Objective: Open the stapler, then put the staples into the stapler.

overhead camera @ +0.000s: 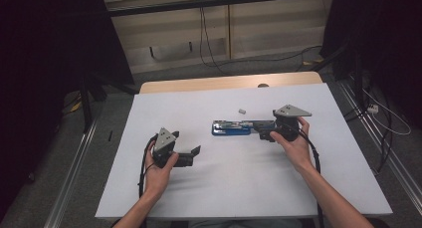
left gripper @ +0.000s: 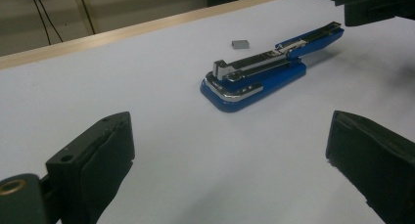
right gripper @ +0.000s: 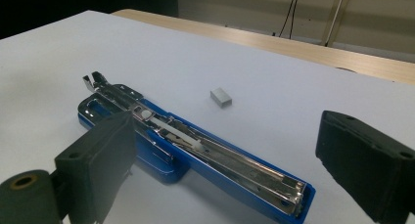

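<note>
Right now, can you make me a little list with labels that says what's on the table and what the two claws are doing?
Table: white top, wooden strip along the far edge
Main thing: blue stapler, opened out flat, shiny metal track facing up
Small thing: grey block of staples, lying just beyond the stapler, not touching it
Left claw: open, holding nothing, pointed toward the stapler, apart from it
Right claw: open, at the right end of the stapler, not gripping it
</note>
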